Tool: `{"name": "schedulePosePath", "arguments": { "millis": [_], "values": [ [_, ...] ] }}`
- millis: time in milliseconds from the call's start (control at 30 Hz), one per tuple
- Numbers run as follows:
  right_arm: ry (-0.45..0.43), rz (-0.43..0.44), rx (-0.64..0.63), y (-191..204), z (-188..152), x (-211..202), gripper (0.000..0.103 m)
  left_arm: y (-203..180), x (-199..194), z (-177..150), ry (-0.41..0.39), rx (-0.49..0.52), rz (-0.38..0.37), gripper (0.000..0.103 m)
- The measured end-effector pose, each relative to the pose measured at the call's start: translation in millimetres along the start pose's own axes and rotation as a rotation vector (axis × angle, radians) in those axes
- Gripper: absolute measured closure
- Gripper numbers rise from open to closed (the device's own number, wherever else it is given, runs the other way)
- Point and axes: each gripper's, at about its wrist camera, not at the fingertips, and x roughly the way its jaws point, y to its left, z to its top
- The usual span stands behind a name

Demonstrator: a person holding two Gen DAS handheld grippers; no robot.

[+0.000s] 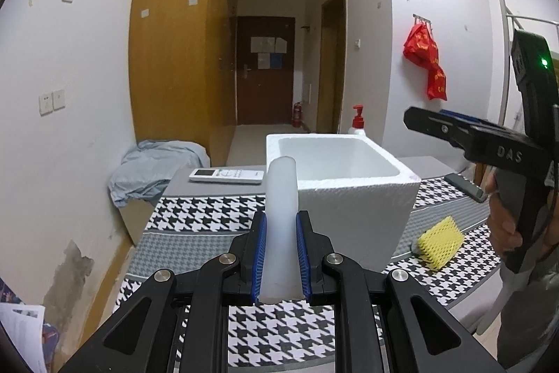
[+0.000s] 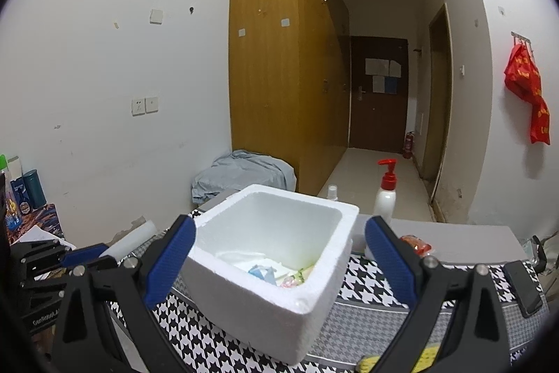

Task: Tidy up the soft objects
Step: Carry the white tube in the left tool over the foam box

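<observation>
My left gripper (image 1: 281,226) is shut on a white foam cylinder (image 1: 281,215) and holds it above the houndstooth cloth, just left of the white foam box (image 1: 353,198). The cylinder also shows in the right wrist view (image 2: 129,240), at the left. My right gripper (image 2: 279,261) is open and empty, with its jaws wide apart on either side of the foam box (image 2: 279,268), above it. The box holds a few small soft items (image 2: 276,271) at its bottom. A yellow foam net sleeve (image 1: 440,240) lies on the cloth to the right of the box.
A white remote (image 1: 227,176) lies behind the box. A red-pump bottle (image 2: 386,194) and a small bottle (image 2: 332,193) stand at the table's far edge. A dark phone (image 2: 524,289) and a red packet (image 2: 415,243) lie at the right. Blue cloth (image 1: 157,170) is heaped at the left.
</observation>
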Motion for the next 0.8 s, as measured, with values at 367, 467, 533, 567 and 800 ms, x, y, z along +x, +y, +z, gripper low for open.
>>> {"name": "schedulePosePath", "arguments": {
  "millis": [367, 467, 533, 567, 800],
  "values": [
    [0.005, -0.021, 0.027, -15.4, -12.0, -19.4, 0.004, -16.8, 9.8, 15.0, -0.008, 0.026, -0.031, 0.086],
    [0.002, -0.037, 0.016, -16.2, -14.6, -26.2, 0.004, -20.4, 11.7, 19.1, -0.011, 0.034, -0.044, 0.086],
    [0.0, -0.041, 0.019, -17.8, -16.7, -30.5, 0.004, -24.1, 13.5, 22.6, -0.013, 0.04, -0.061, 0.086],
    [-0.001, -0.043, 0.022, -18.6, -17.9, -32.5, 0.004, -25.2, 14.6, 23.6, -0.012, 0.041, -0.069, 0.086],
    [0.008, -0.073, 0.038, -21.3, -26.5, -40.7, 0.004, -30.6, 25.8, 32.8, 0.002, 0.04, -0.114, 0.086]
  ]
}}
